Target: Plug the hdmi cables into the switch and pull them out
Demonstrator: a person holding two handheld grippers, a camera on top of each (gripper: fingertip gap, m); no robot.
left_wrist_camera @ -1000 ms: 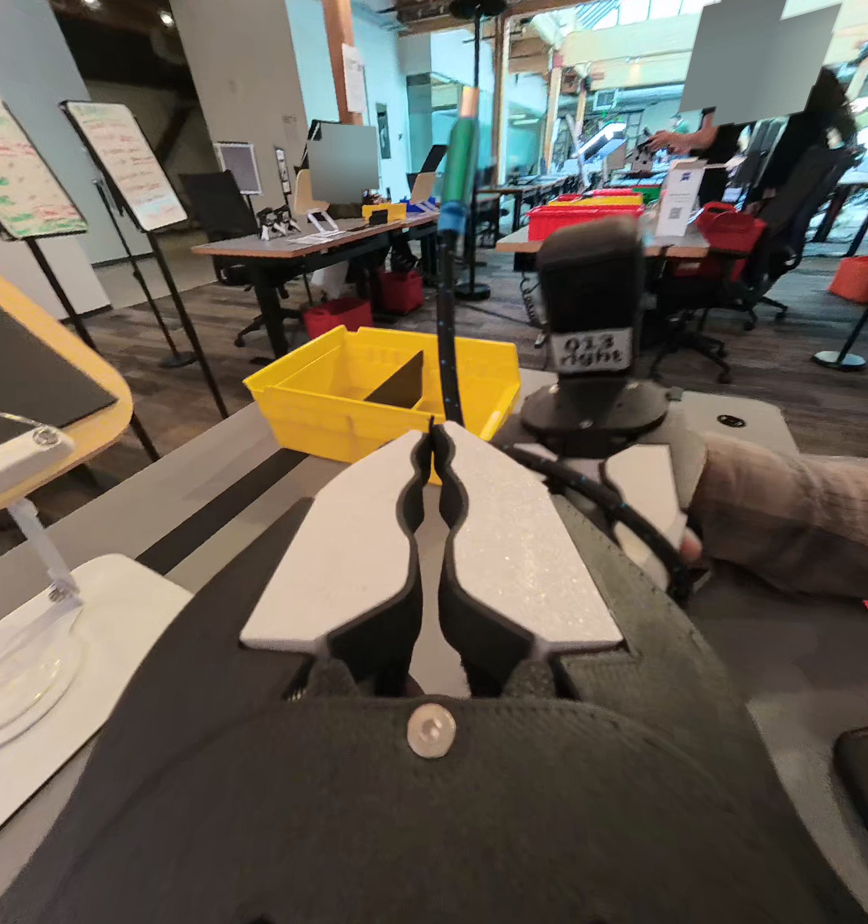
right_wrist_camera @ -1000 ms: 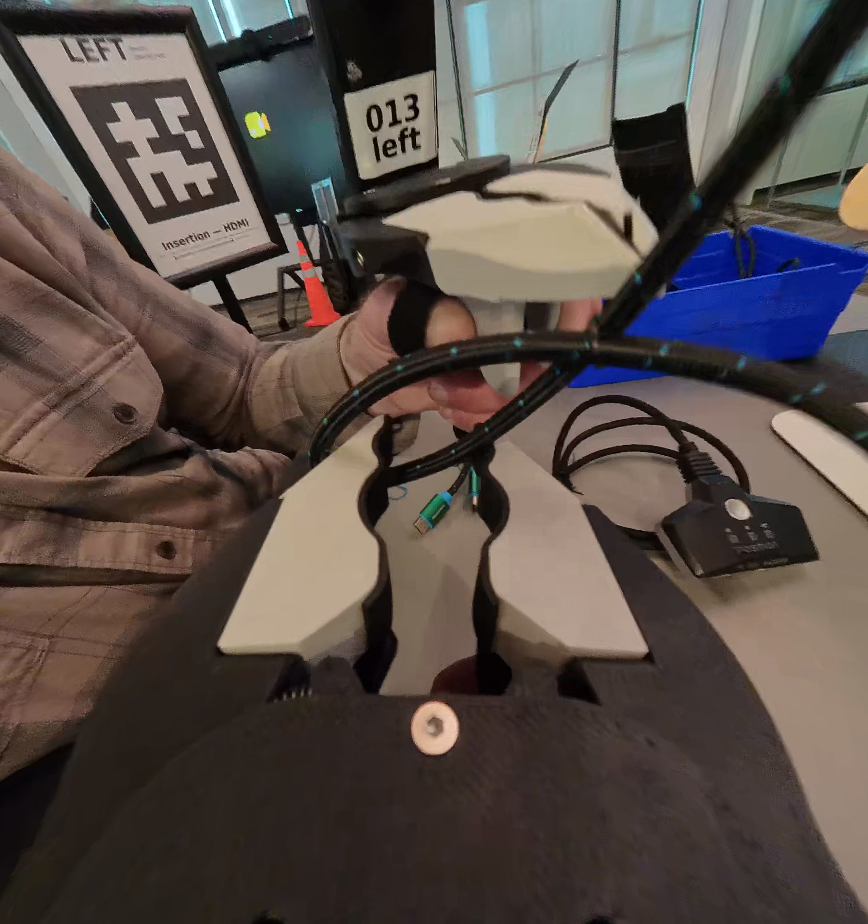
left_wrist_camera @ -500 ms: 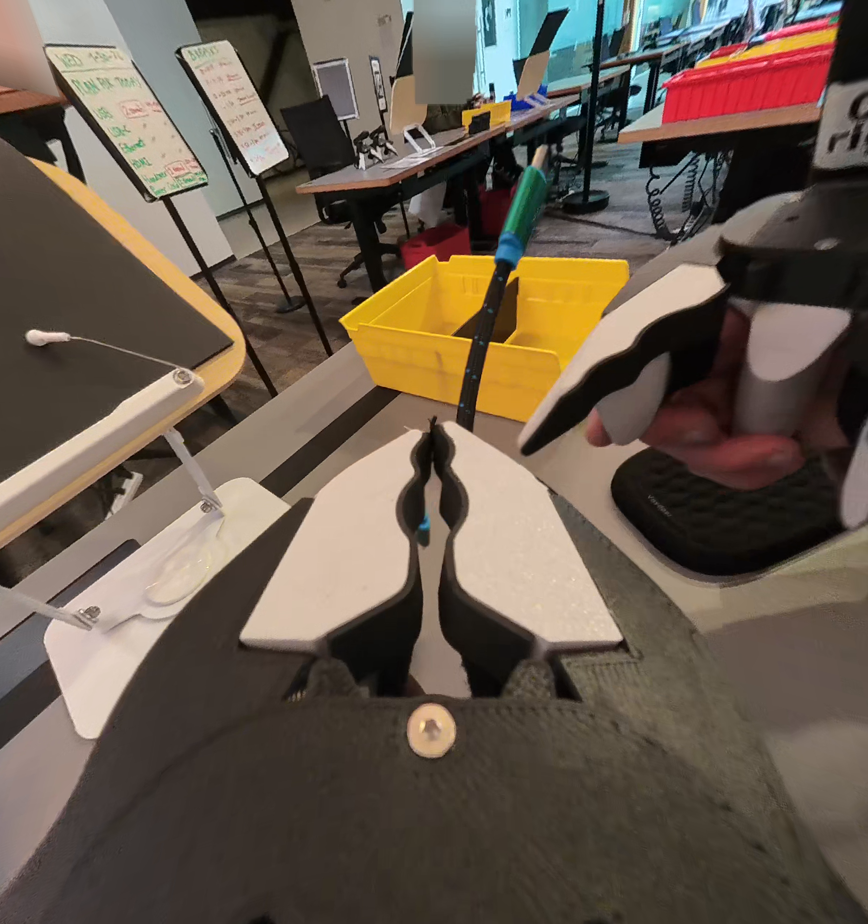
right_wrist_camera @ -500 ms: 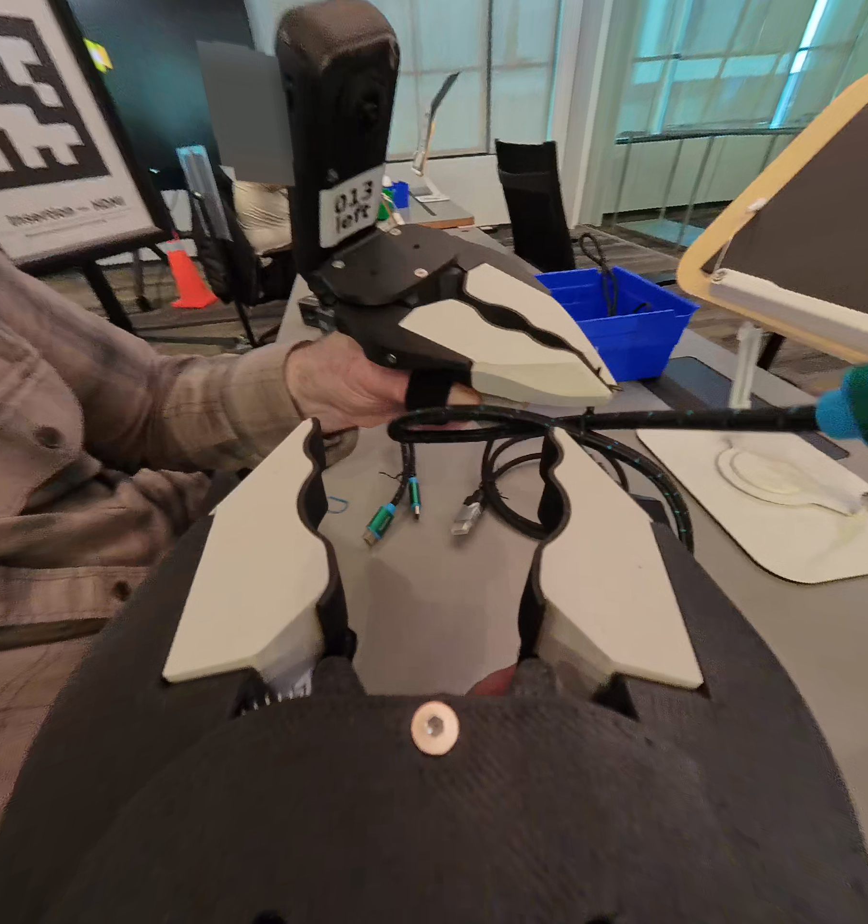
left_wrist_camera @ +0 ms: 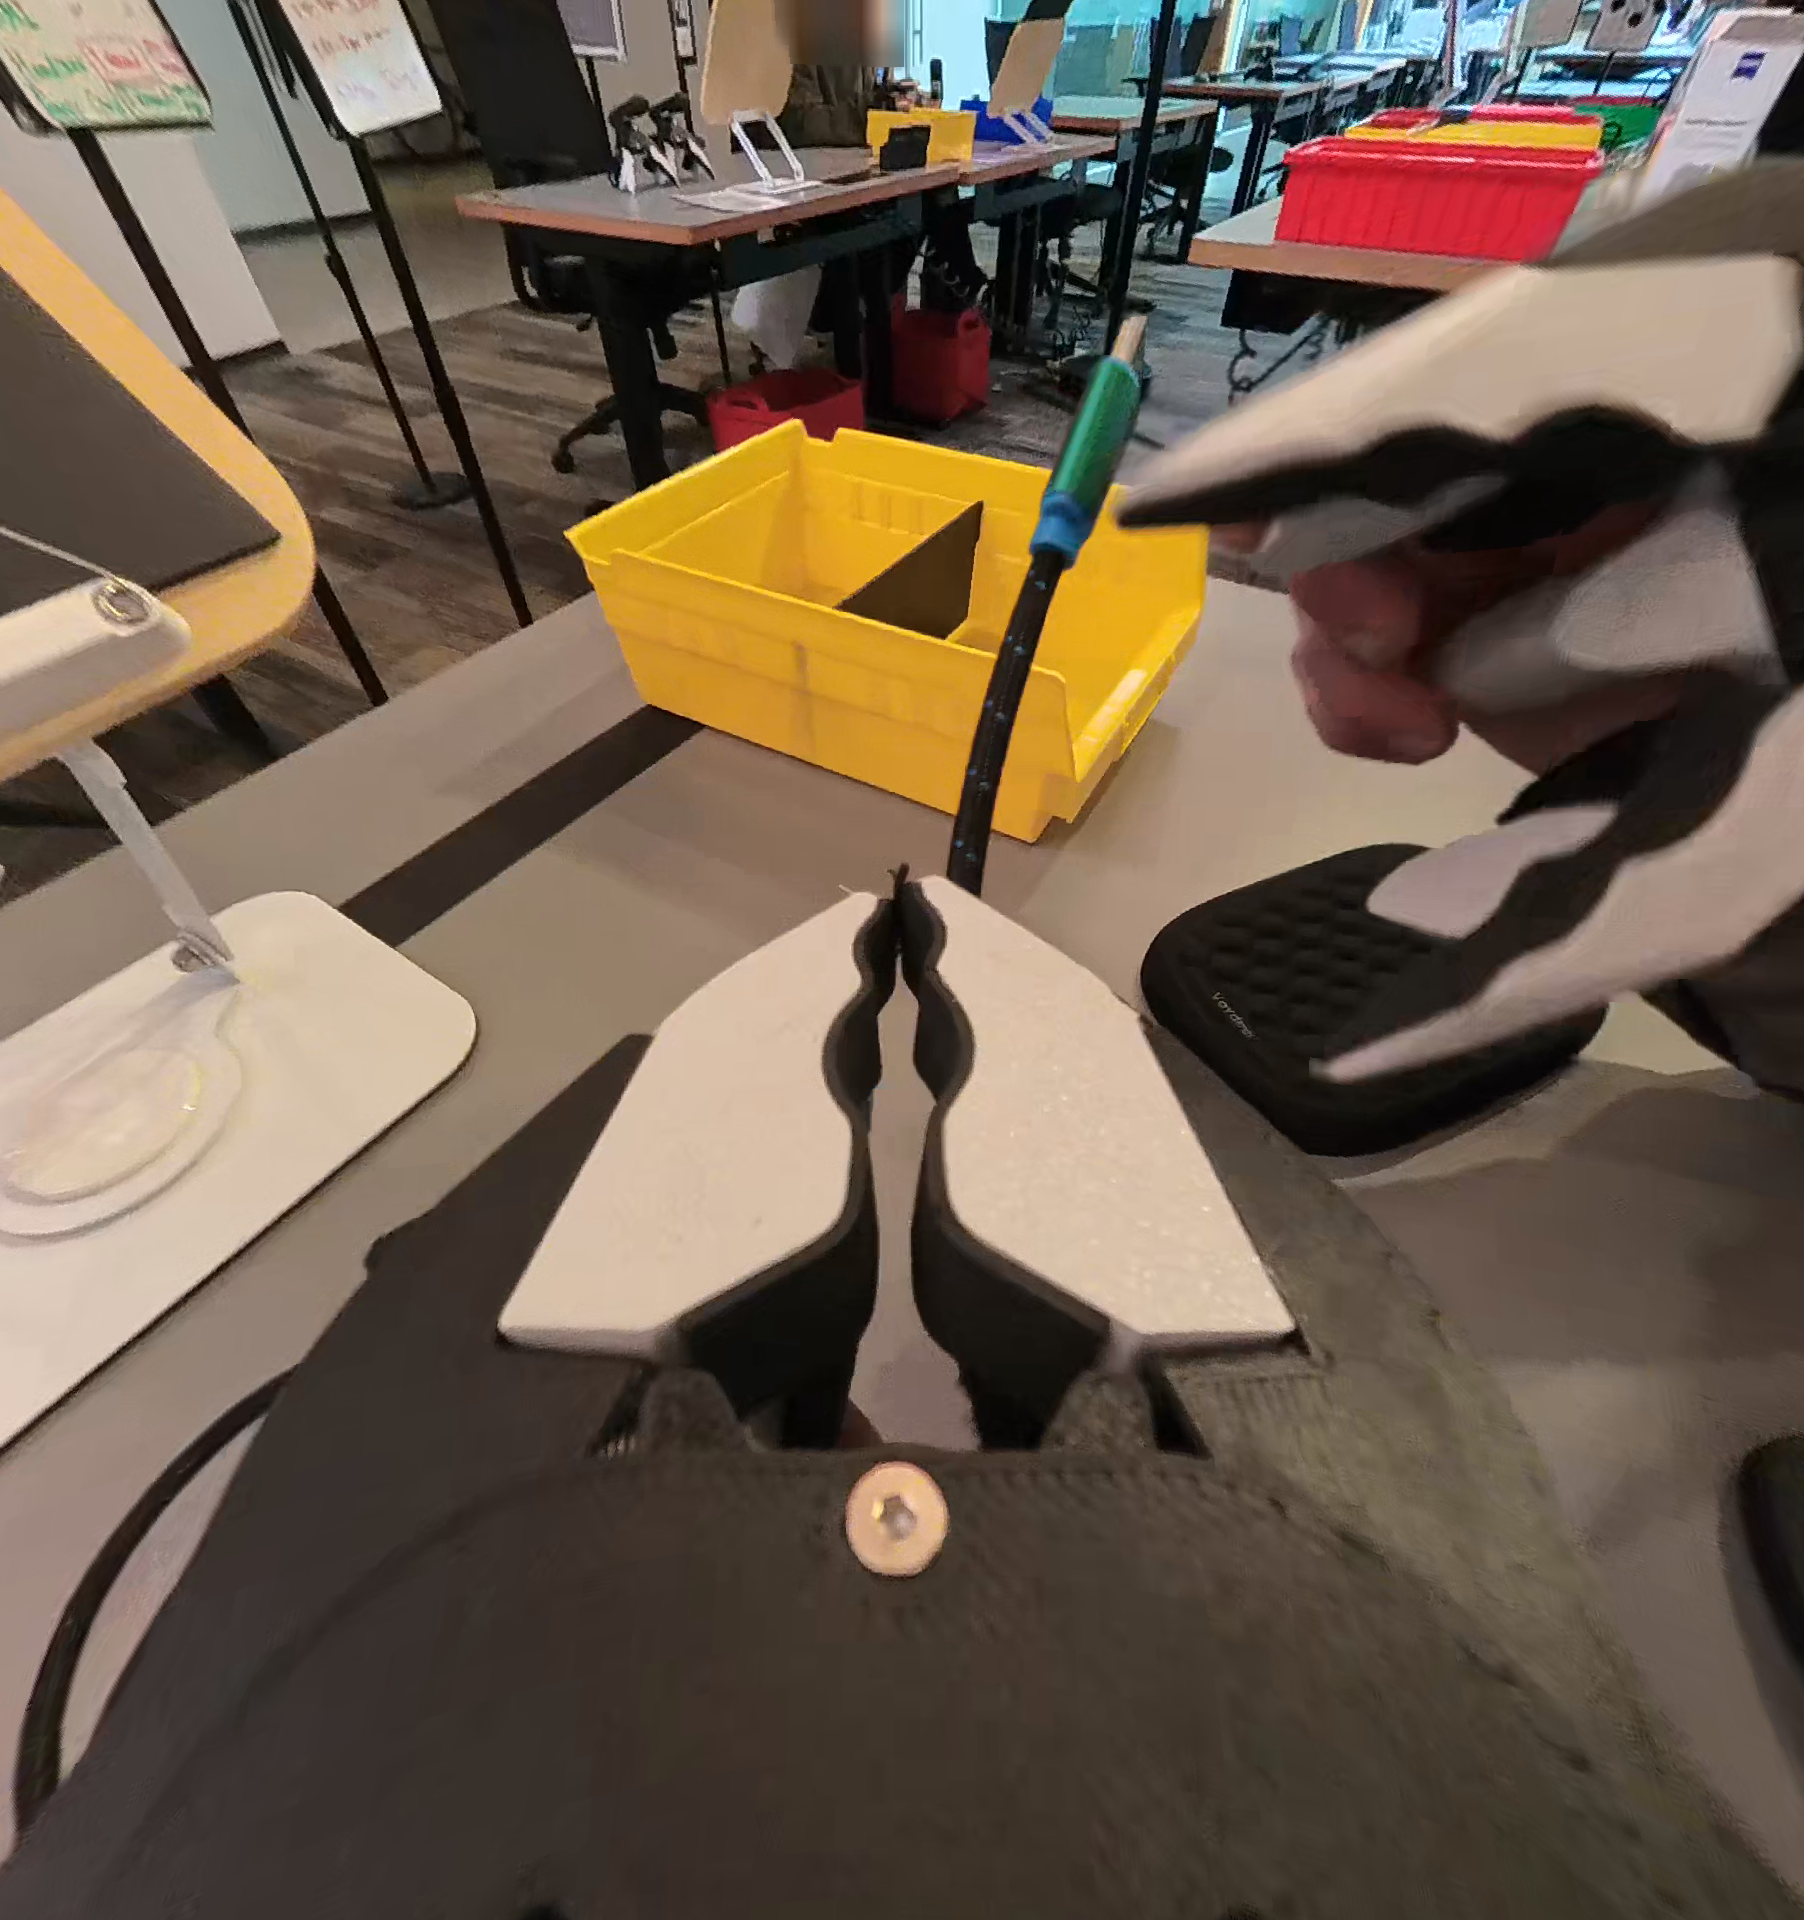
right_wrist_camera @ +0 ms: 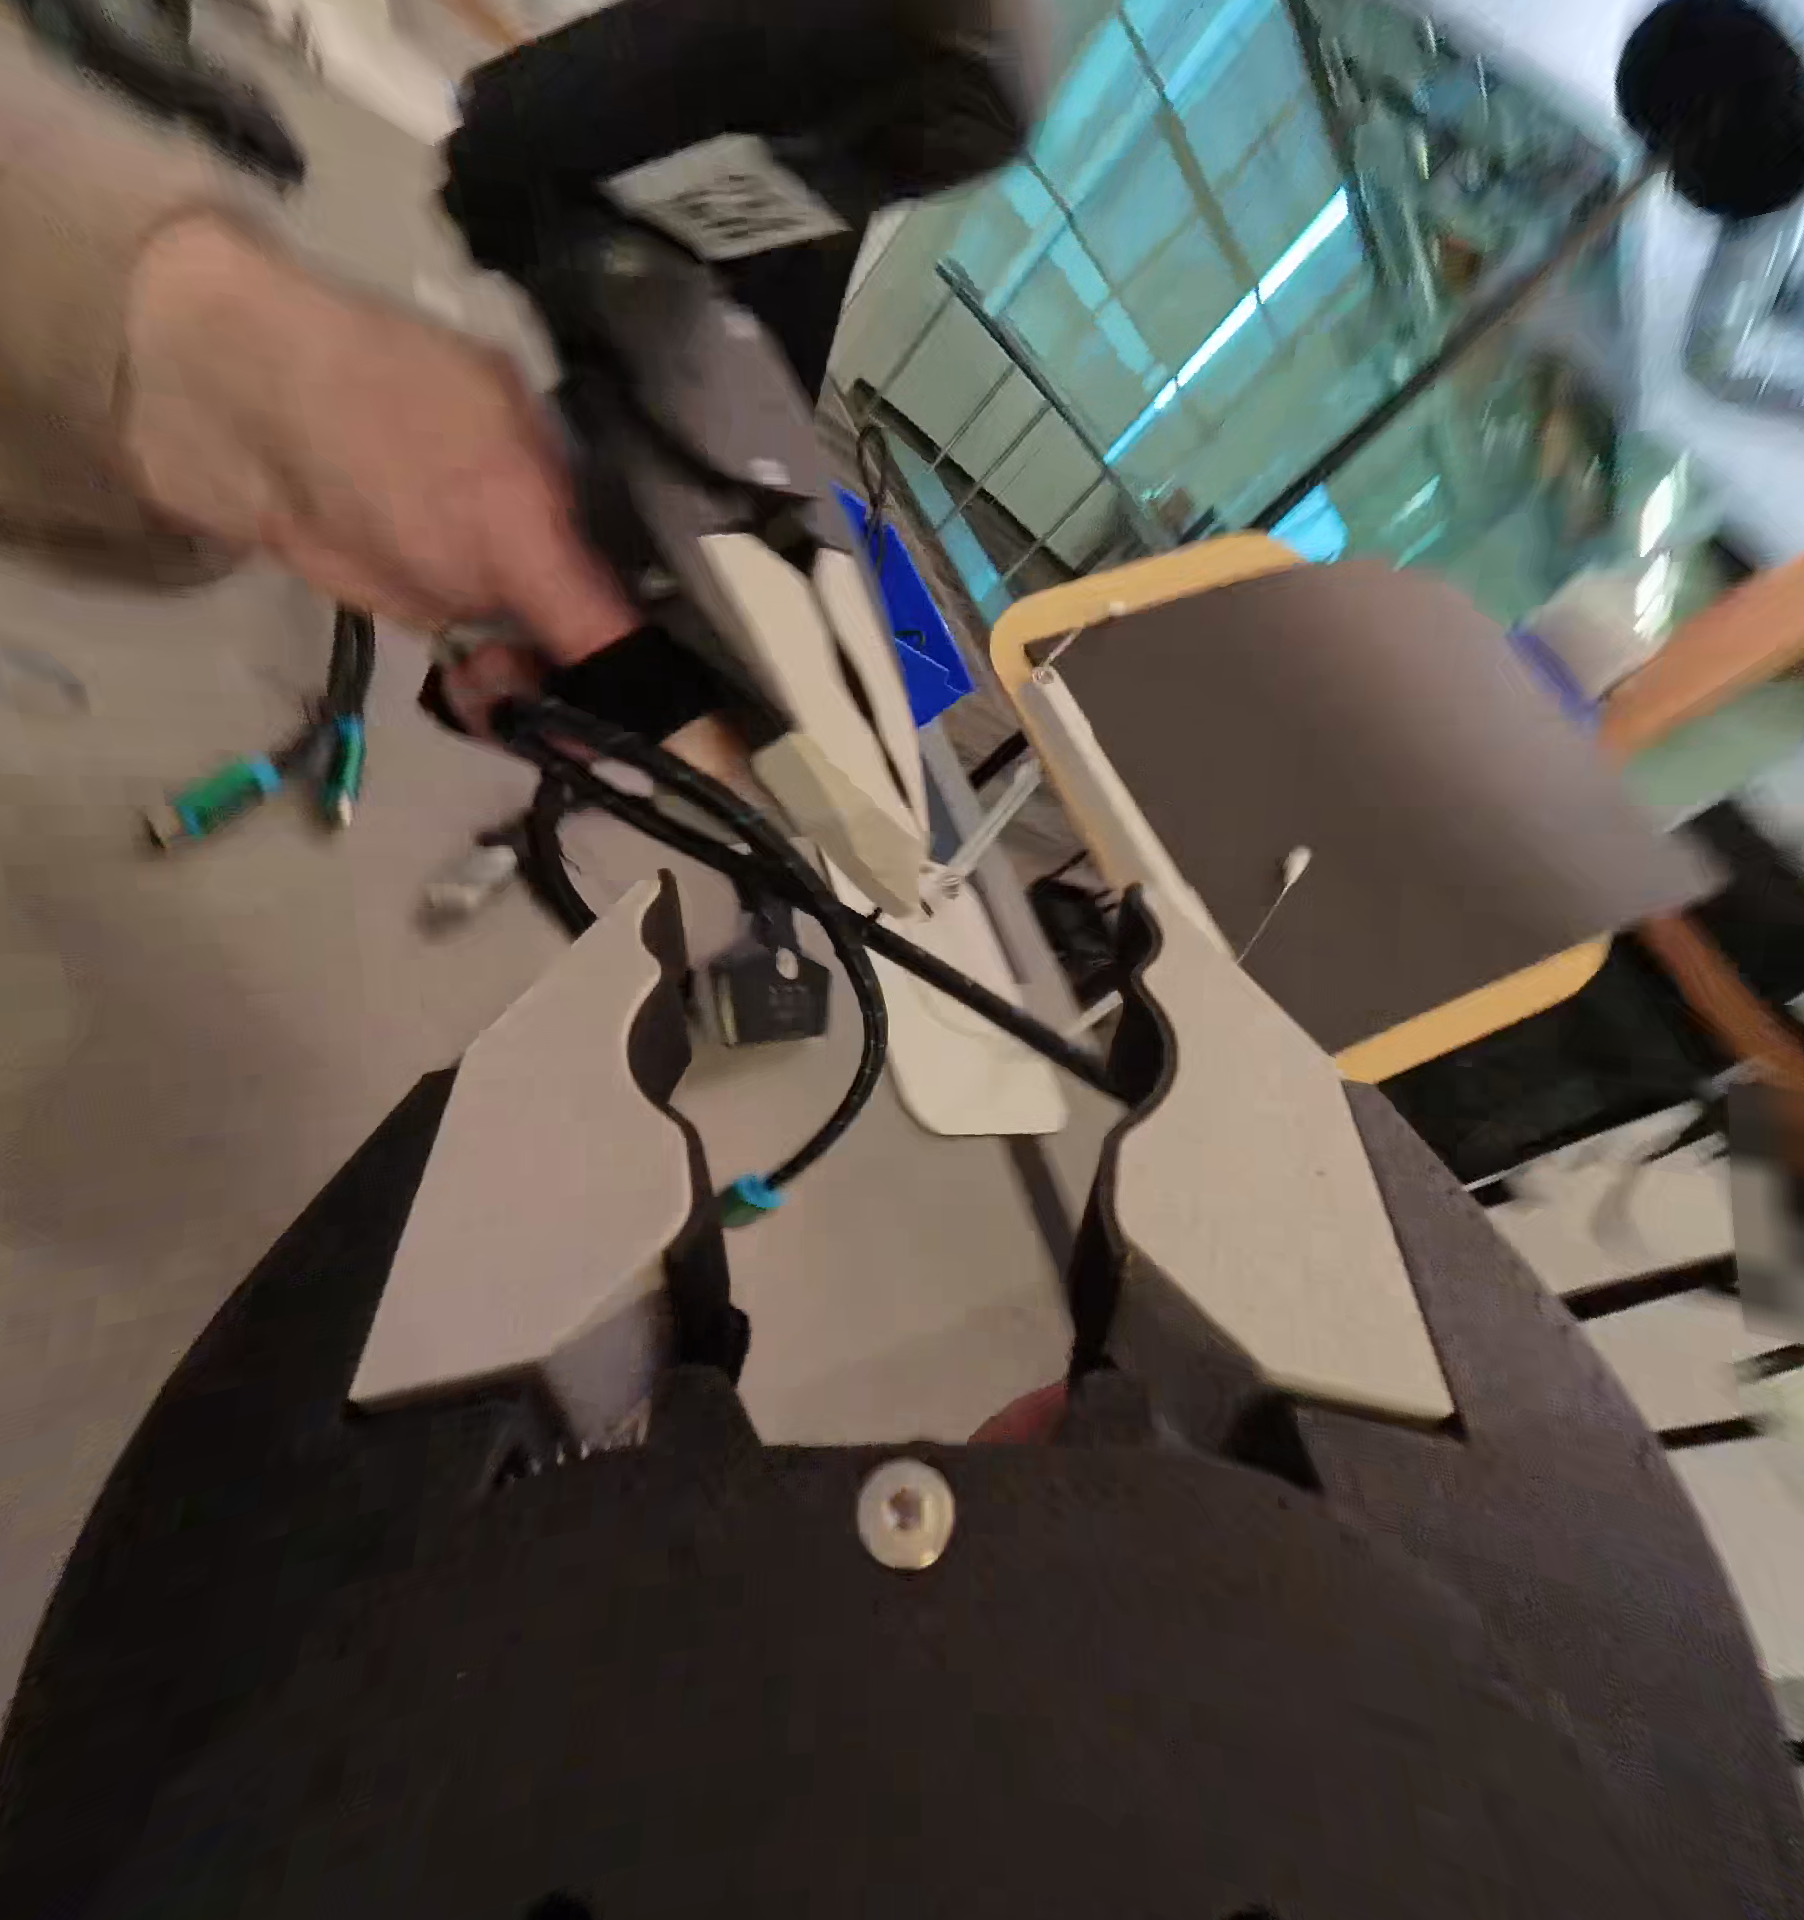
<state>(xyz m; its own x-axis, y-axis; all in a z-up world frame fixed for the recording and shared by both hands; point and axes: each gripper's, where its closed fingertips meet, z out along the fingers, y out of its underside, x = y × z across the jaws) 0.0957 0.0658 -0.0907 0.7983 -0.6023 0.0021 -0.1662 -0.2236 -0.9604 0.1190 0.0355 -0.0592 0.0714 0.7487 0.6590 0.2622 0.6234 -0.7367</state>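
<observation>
We find the cable (left_wrist_camera: 1000,717) pinched at the tips of the left gripper (left_wrist_camera: 900,902), its jaws closed on it; its green plug (left_wrist_camera: 1093,428) stands up before the yellow bin (left_wrist_camera: 877,675). The right gripper (right_wrist_camera: 898,935) is spread wide and holds nothing, close beside that plug. The switch (right_wrist_camera: 773,1003) lies on the table (right_wrist_camera: 202,1039), with spare plugs (right_wrist_camera: 223,795) farther off. The right view is blurred.

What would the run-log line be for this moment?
left tongs: shut on HDMI cable | right tongs: open, empty | plug: upright, unplugged | switch: on table
</observation>
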